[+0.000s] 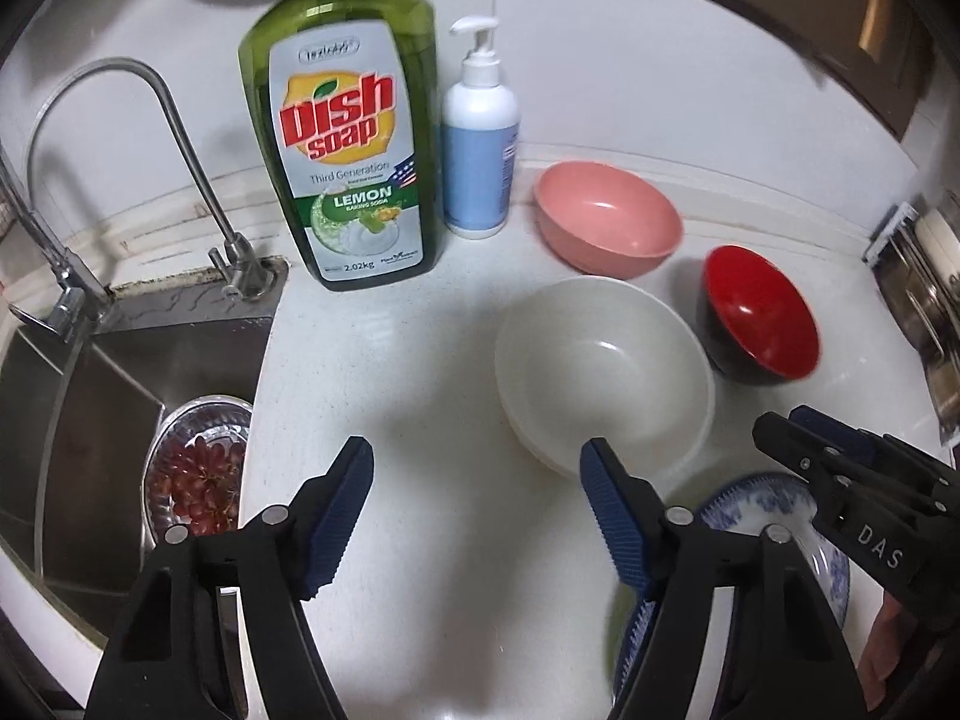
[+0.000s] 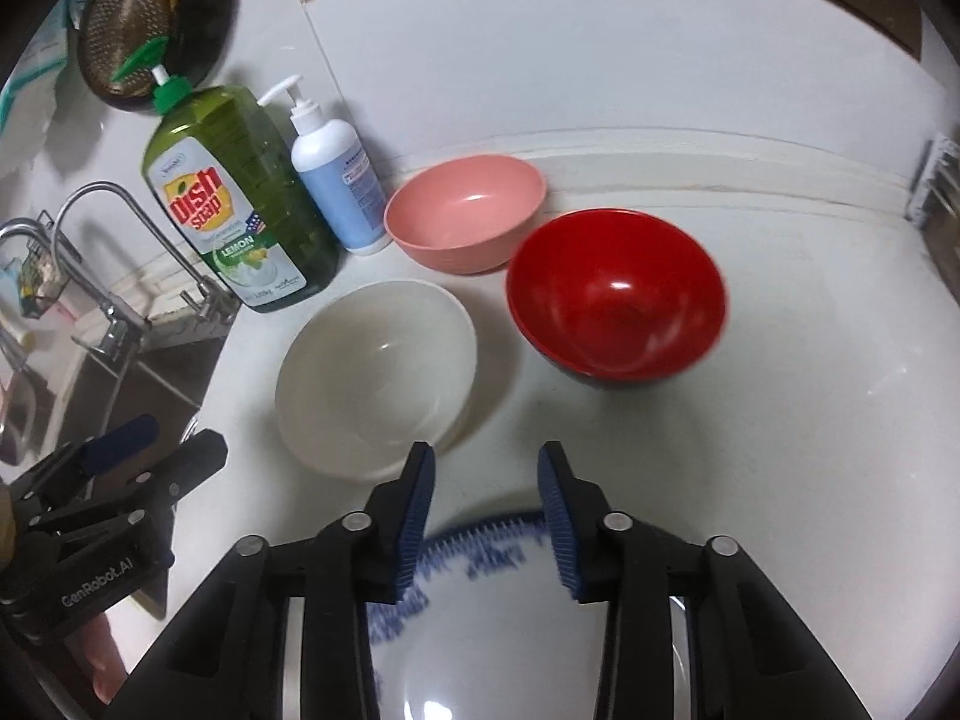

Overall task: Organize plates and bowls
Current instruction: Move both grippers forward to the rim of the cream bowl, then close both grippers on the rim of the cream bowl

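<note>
Left wrist view, left tongs [image 1: 477,468]: jaws stand wide apart over bare surface [image 1: 420,372], nothing between them.
Left wrist view, white bowl [image 1: 606,372]: just ahead and to the right of the left tongs; its near rim sits right behind the right-hand pad's tip, whether touching I cannot tell.
Left wrist view, blue-patterned plate [image 1: 774,504]: low at the right, partly hidden behind the left tongs' right arm, under the right tongs [image 1: 786,420] that reach in from that side.
Left wrist view, farther bowls: red bowl [image 1: 762,318] ahead right, pink bowl [image 1: 606,216] beyond the white one, beside the dish soap bottle [image 1: 348,144].
Right wrist view, right tongs [image 2: 486,468]: jaws partly open, pads clear of everything, gripping nothing.
Right wrist view, blue-patterned plate [image 2: 480,618]: directly beneath and behind the pads, its far rim crossing the gap.
Right wrist view, bowls: white bowl [image 2: 378,378] ahead left, red bowl [image 2: 612,294] ahead right, pink bowl [image 2: 468,216] farthest.
Nearer hand, a judgement: right for the plate and red bowl, left for the white bowl.
</note>
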`<state>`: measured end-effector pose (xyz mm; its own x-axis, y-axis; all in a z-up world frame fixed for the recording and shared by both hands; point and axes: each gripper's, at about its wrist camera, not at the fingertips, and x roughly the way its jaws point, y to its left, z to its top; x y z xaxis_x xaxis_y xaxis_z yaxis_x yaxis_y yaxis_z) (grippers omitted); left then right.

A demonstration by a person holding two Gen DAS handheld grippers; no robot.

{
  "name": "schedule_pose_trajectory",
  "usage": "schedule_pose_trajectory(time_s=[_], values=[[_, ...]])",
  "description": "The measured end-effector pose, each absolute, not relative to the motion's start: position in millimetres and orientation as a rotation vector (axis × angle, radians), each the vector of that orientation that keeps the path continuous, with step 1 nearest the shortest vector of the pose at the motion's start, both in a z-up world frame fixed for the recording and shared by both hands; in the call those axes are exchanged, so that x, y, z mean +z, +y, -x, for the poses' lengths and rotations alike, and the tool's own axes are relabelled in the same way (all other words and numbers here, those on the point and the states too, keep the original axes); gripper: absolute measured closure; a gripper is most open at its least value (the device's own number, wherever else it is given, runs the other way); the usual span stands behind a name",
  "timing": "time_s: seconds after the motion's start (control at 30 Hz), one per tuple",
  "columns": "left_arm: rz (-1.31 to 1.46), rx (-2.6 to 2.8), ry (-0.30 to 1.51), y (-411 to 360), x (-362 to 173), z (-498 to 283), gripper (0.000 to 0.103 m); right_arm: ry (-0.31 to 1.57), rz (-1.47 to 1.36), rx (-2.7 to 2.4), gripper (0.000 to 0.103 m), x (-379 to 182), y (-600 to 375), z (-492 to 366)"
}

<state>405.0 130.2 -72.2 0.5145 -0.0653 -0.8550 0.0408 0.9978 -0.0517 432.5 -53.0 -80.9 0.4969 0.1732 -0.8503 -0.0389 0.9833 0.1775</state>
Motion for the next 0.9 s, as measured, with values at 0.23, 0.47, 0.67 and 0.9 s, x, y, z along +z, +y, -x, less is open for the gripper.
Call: schedule_pose_trajectory(time_s=[0.23, 0.47, 0.67, 0.9], values=[[0.005, -0.068, 1.062, 129.2, -90.2, -434.0, 0.037, 1.045, -0.137, 0.131, 0.068, -90.6, -44.7, -460.8], [0.013, -0.097, 1.112, 125.0, -106.3, -457.9, 0.041, 1.103, -0.183, 0.135, 0.072, -106.2, -45.1, -481.6], [0.018, -0.121, 1.164, 119.1, -121.9, -469.8, 0.051, 1.144, -0.191, 0.143, 0.078, -117.0, -43.0, -488.5], [0.067, -0.179, 1.210, 115.0, -133.6, -478.5, 0.077, 1.171, -0.193, 0.141, 0.086, -124.4, -41.7, -494.6]])
